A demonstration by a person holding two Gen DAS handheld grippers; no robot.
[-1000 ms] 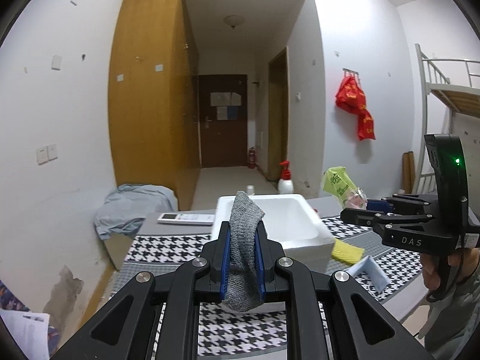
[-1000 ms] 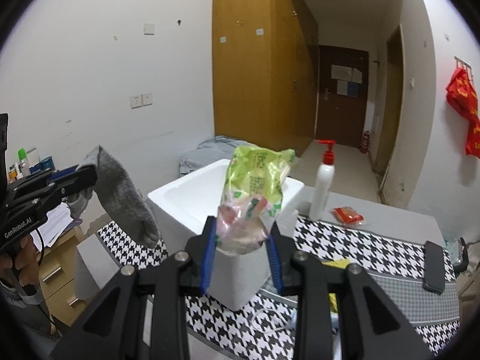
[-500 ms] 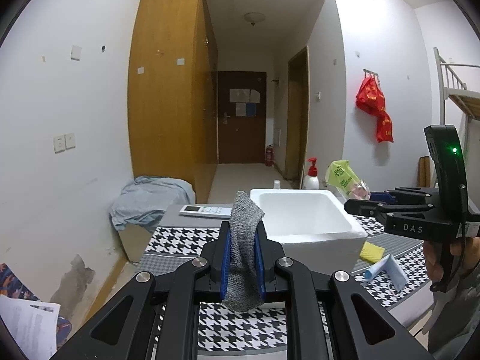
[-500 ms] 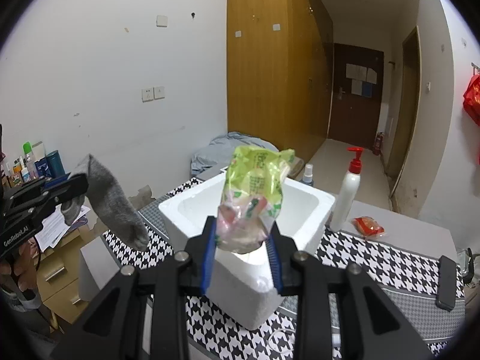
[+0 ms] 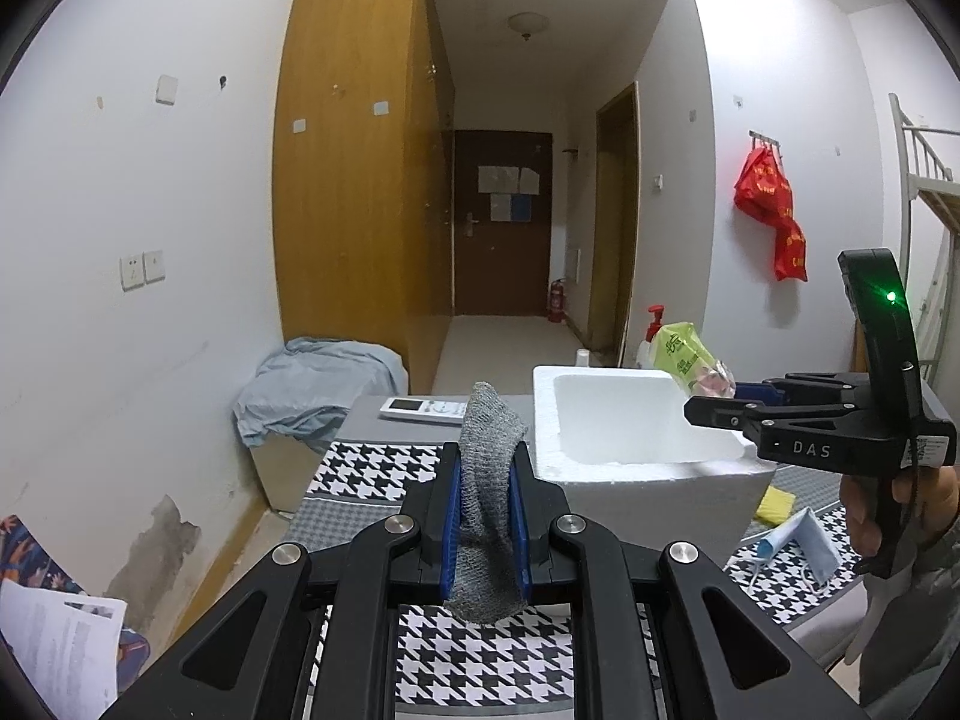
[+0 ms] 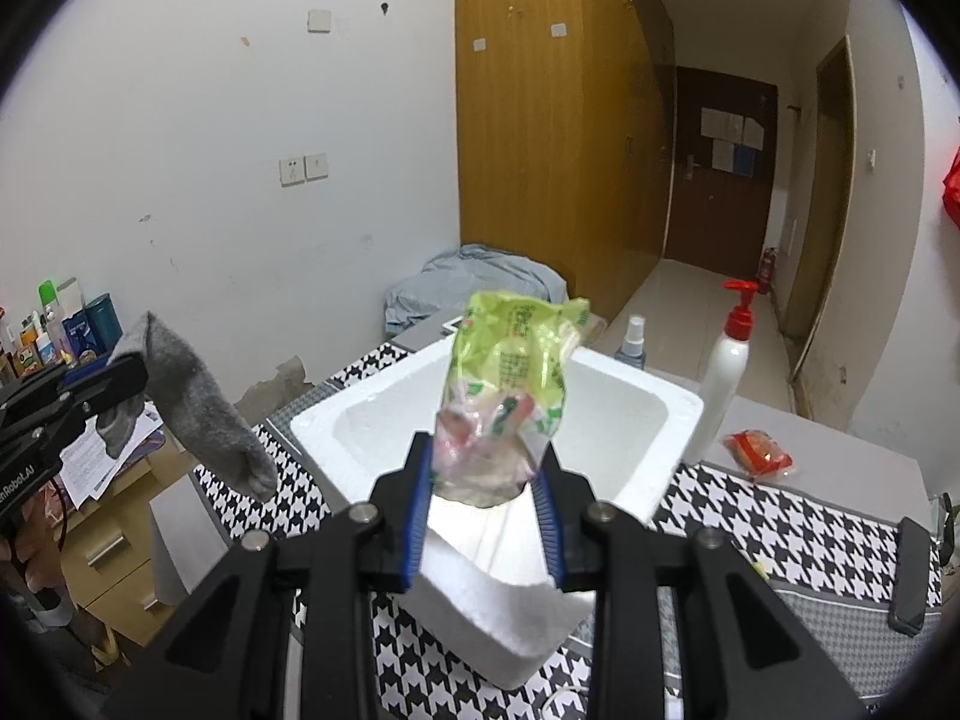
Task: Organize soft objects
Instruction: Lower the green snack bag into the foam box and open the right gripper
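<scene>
My left gripper is shut on a grey sock, which hangs through the jaws in front of the white foam box. In the right wrist view the sock dangles left of the box. My right gripper is shut on a green and clear plastic snack bag, held above the near rim of the box. In the left wrist view the right gripper holds the bag over the box's right rim.
The box stands on a houndstooth-cloth table. On it are a pump bottle, a small spray bottle, a red packet, a black phone, a white remote, a yellow sponge and a face mask.
Both grippers have risen and pulled back a little from the box, each still holding its item. The view now shows more of the room and less of the table.
</scene>
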